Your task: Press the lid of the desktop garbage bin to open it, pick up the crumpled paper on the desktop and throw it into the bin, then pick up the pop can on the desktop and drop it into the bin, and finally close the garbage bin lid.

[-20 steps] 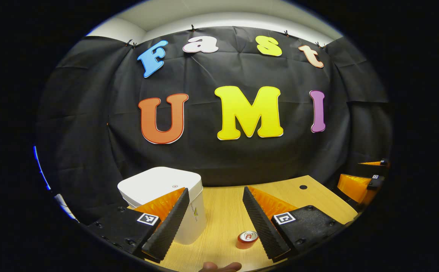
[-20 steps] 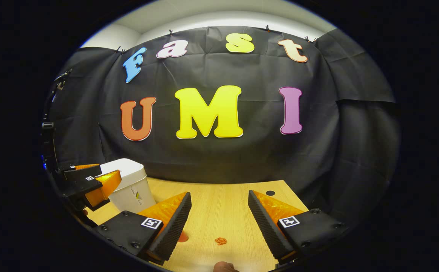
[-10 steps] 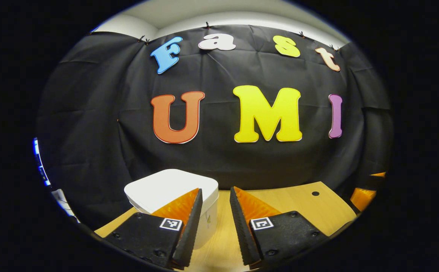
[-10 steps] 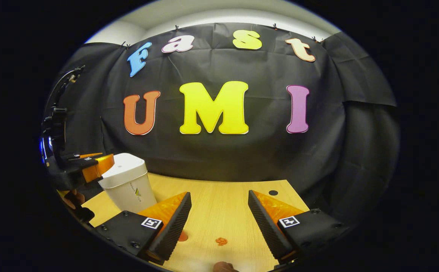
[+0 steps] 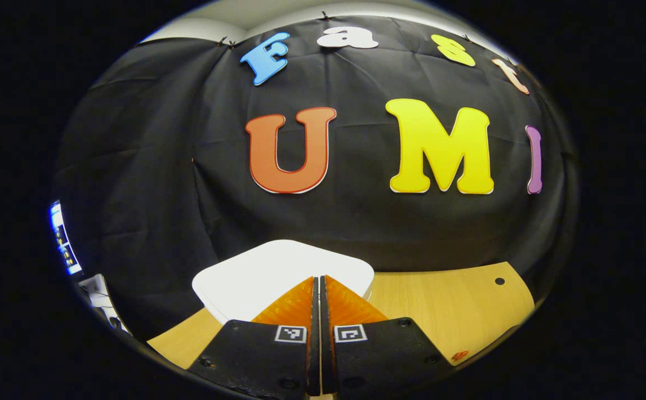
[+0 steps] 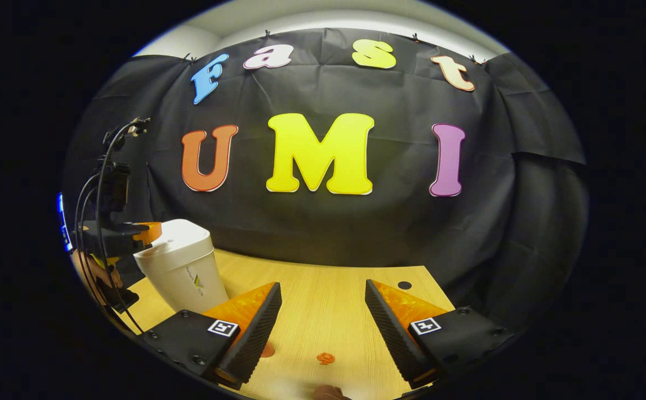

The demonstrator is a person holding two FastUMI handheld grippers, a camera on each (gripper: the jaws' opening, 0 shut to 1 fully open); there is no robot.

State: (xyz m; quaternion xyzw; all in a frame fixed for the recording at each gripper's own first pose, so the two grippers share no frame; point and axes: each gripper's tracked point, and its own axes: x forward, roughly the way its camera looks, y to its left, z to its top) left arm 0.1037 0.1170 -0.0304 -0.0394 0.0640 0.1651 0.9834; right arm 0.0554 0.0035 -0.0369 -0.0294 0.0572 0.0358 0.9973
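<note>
At the table's left rear corner: white garbage bin (image 6: 181, 266) with lid (image 5: 278, 272) down.

The left gripper (image 5: 319, 283), fingers clenched together on nothing, is poised at the lid's near edge; whether it touches cannot be told. In the right gripper view it (image 6: 148, 232) sits at the lid's left side. The crumpled paper (image 6: 326, 358) lies near the table's (image 6: 328, 300) front edge, between the spread fingers of the released right gripper (image 6: 323, 305). A small round hole (image 6: 405, 285) marks the right rear corner.
</note>
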